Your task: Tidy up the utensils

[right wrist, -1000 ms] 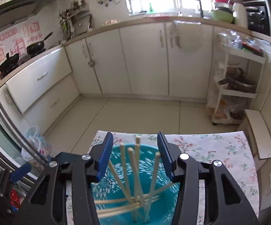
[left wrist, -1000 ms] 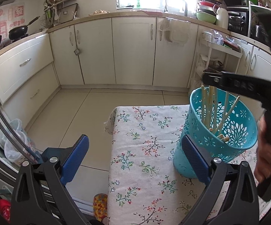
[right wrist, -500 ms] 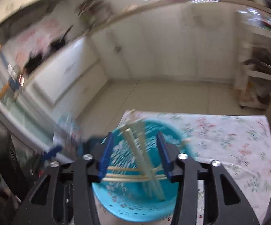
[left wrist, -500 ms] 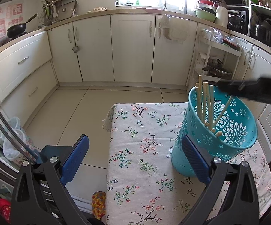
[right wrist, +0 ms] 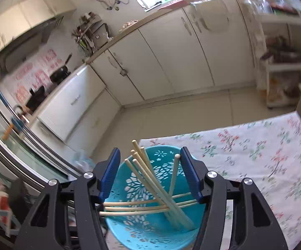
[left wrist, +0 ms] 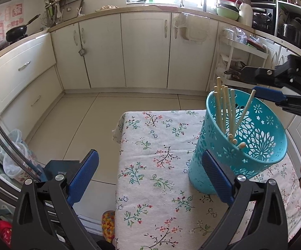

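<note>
Left wrist view showed the left gripper (left wrist: 150, 179) spread wide and released, its left pad over the floor (left wrist: 71, 125) past the desk edge and its right pad just in front of the basket's lower wall (touching or not, I cannot tell). Between the pads lay the desk (left wrist: 156, 145) in its floral cloth. Further right the basket (left wrist: 260, 152) stood on the desk, tilted a little, with chopsticks (left wrist: 223, 108) leaning inside, most against the far-left rim and one slanting right. Above the basket's right rim hovered the right gripper (left wrist: 275, 87), seen side-on.

Right wrist view looked down into the basket (right wrist: 162, 225). The right gripper (right wrist: 150, 177) was released, holding nothing, a pad at either side of the basket's mouth. Several chopsticks (right wrist: 150, 177) rose between the pads; three lay crosswise lower down.
</note>
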Available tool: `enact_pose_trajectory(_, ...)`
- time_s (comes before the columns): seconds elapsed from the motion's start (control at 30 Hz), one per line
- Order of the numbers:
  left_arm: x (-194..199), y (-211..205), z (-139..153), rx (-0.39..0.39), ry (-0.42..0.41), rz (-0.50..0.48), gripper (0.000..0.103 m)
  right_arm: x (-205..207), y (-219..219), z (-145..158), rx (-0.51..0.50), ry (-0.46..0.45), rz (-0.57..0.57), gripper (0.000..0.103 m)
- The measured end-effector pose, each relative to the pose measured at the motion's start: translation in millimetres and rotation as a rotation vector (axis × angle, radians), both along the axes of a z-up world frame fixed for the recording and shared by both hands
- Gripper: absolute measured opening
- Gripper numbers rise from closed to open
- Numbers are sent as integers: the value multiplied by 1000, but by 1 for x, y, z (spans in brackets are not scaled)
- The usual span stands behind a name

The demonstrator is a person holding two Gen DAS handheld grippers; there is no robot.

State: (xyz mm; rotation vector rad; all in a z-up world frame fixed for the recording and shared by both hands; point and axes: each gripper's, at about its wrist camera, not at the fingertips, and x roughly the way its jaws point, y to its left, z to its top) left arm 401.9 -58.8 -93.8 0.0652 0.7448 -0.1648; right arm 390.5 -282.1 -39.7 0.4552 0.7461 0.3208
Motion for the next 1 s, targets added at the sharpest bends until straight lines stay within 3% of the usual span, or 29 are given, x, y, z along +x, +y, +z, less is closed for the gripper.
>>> enact_pose_trajectory(0.13, 0, -1, 1, -6, 2, -12, 95, -7, 10, -6, 60, 16, 155, 58)
enact_pose_trajectory(0.2, -2, -3, 2, -10, 2, -30, 95, -18, 15, -5, 35, 17, 194, 58)
enact_pose_trajectory(0.3, -8, -9, 3, 2, -5, -68, 95, -42, 12, 1, -39, -16, 131, 61)
enact_pose_trajectory(0.43, -31, -16, 14, 30, -22, -127, 95, -92, 3, 9, -212, -43, -91, 75)
enact_pose_trajectory(0.53, -57, -13, 23, 12, -29, -128, 95, -130, 6, 7, -305, -34, -161, 85)
enact_pose_trajectory(0.7, -114, -10, 41, 21, -42, -115, 95, -189, 13, 9, -326, -36, -212, 91)
enact_pose_trajectory(1.0, -225, -12, 83, 62, -97, -73, 95, -267, 29, 49, -288, -115, -257, 94)
